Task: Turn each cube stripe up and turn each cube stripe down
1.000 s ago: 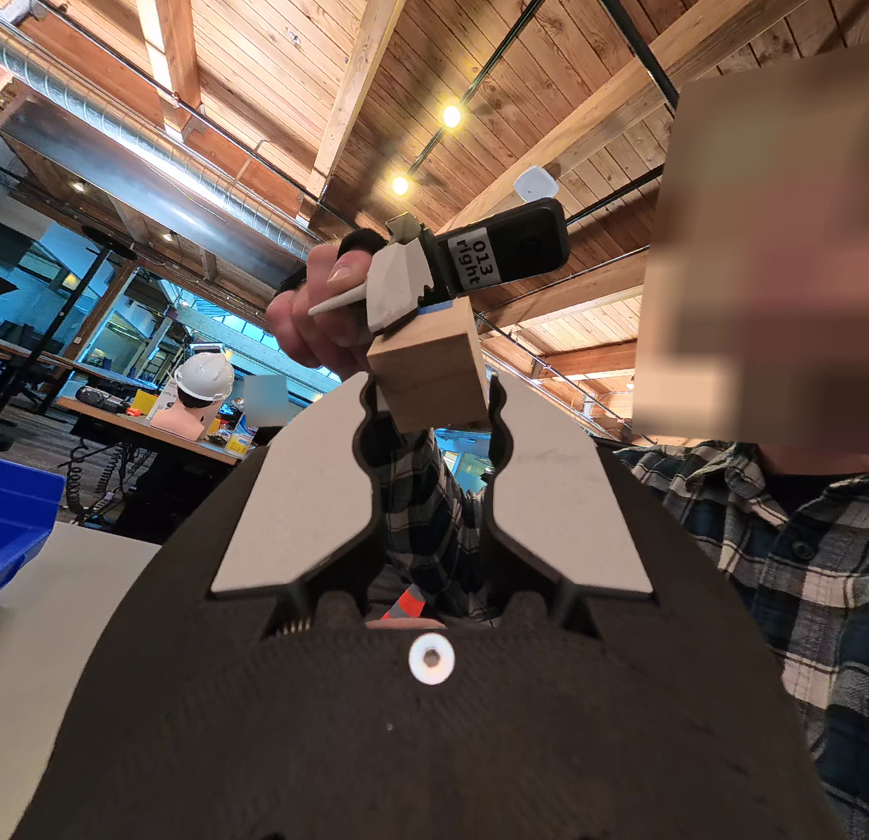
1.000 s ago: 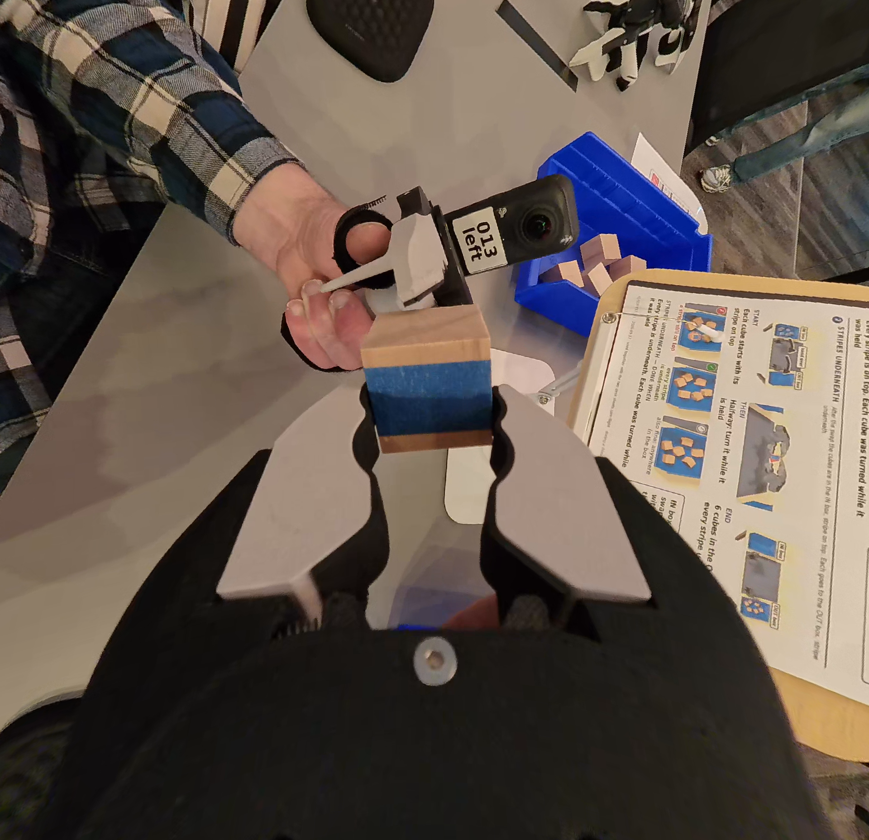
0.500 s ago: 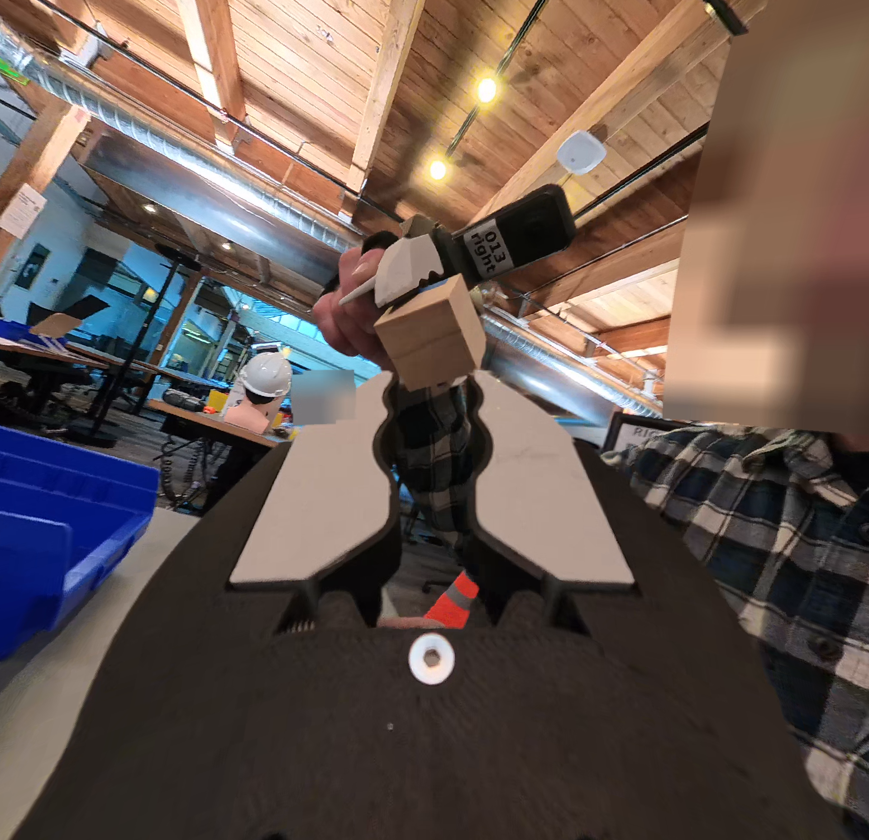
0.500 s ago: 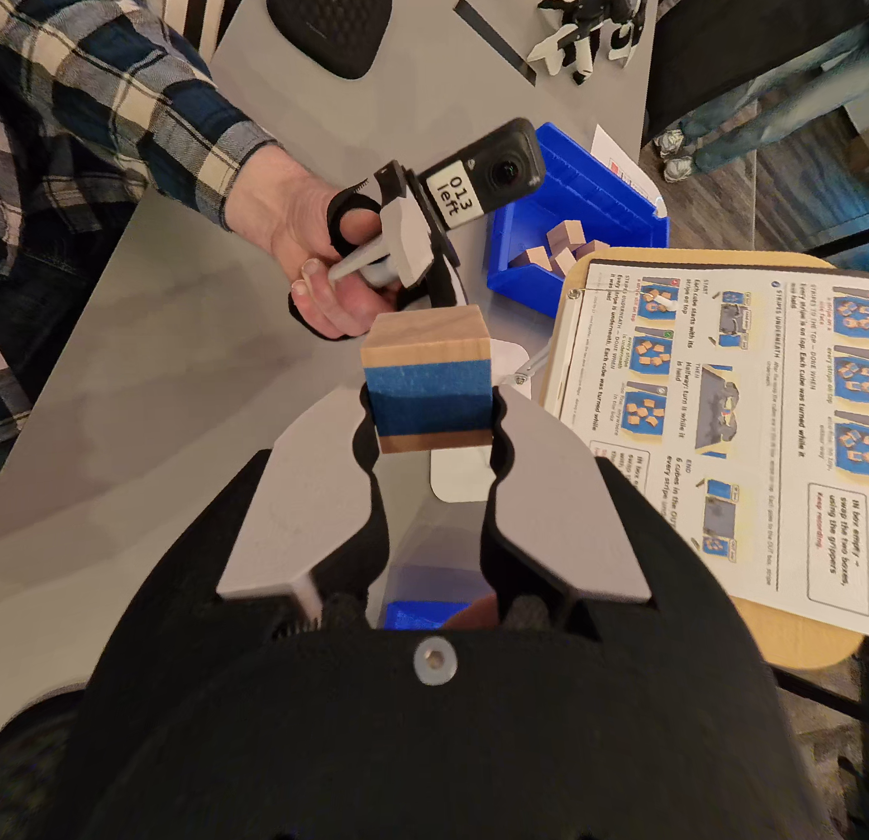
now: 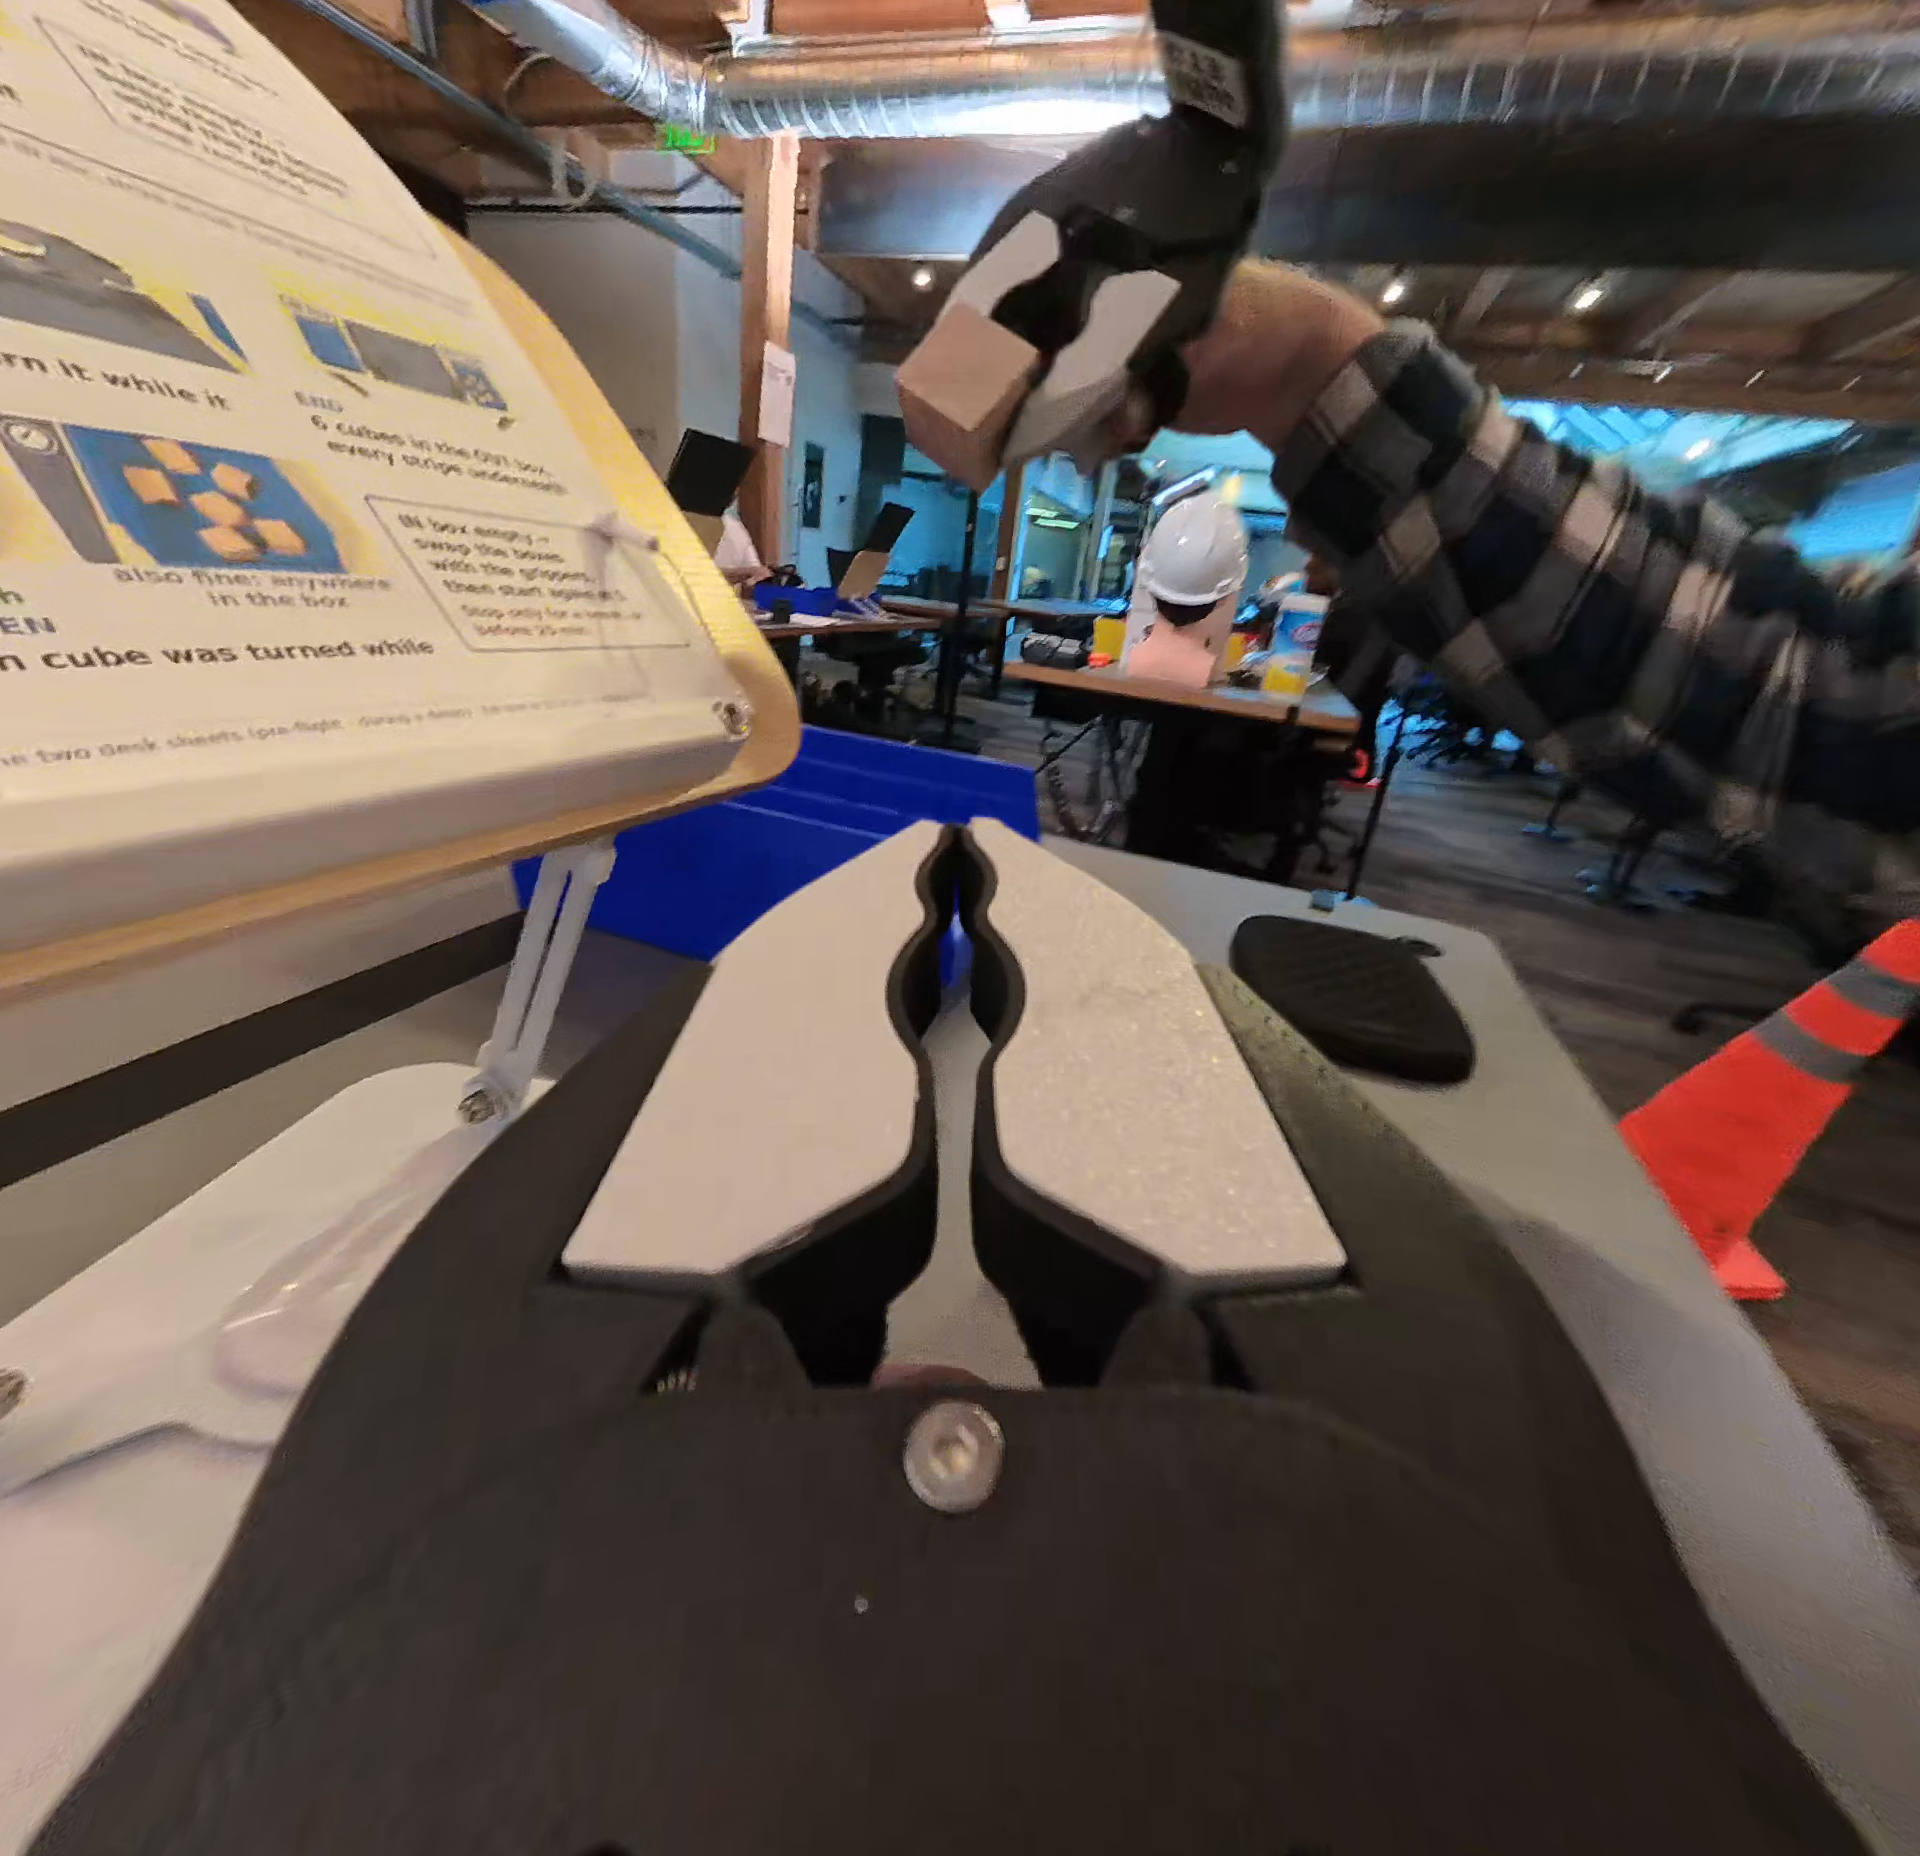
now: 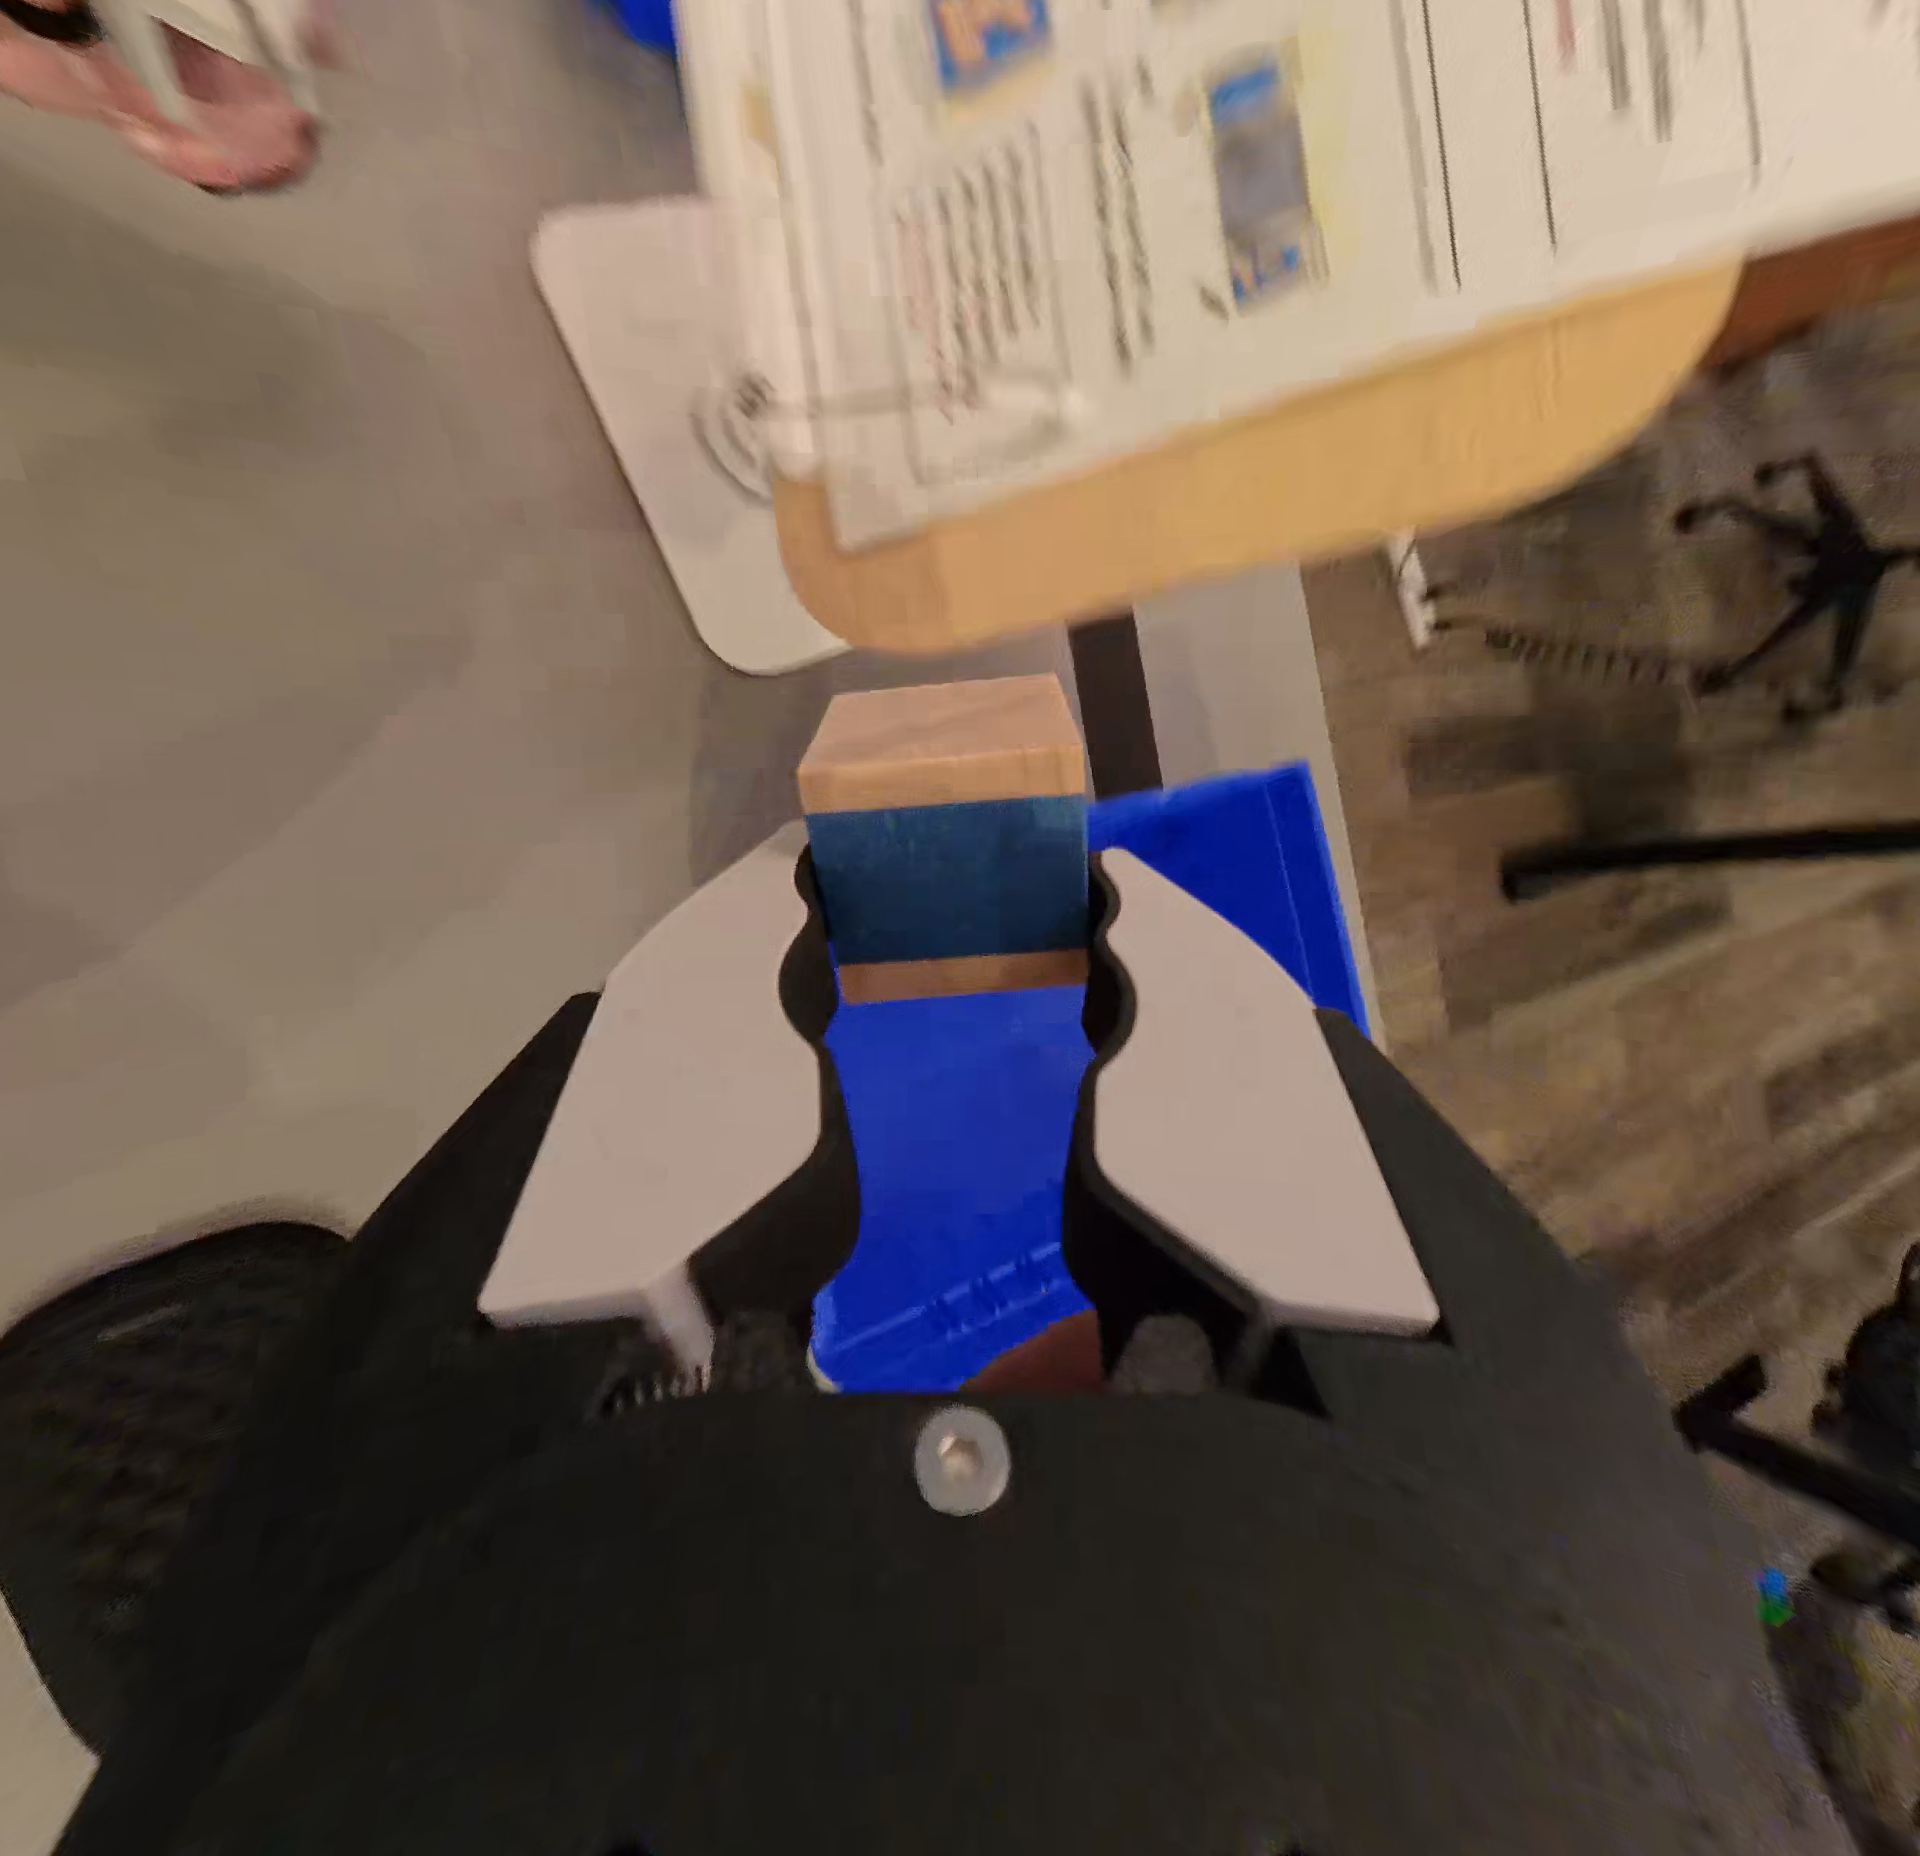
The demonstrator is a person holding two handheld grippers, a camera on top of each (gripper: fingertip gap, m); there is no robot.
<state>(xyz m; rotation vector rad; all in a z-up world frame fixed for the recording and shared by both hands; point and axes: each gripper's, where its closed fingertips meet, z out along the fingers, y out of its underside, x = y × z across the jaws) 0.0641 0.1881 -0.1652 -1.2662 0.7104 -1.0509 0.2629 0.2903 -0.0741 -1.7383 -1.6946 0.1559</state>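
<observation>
A grey table (image 5: 1558, 1131) carries a tilted wooden board (image 6: 1299, 476) with a white illustrated instruction sheet (image 5: 260, 404) clipped on it. Beside the board's stand sits a blue plastic bin (image 5: 790, 850); another blue plastic bin (image 6: 956, 1131) lies under the right gripper at the table's edge. A black textured oval pad (image 5: 1351, 996) rests on the table. The right gripper (image 6: 948, 902) clamps a wooden cube with a blue stripe (image 6: 945, 830) in the air above that bin, both fingertips pressing its sides, the striped face toward the camera. The left gripper (image 5: 958, 840) has its fingertips closed together on nothing, low over the table.
</observation>
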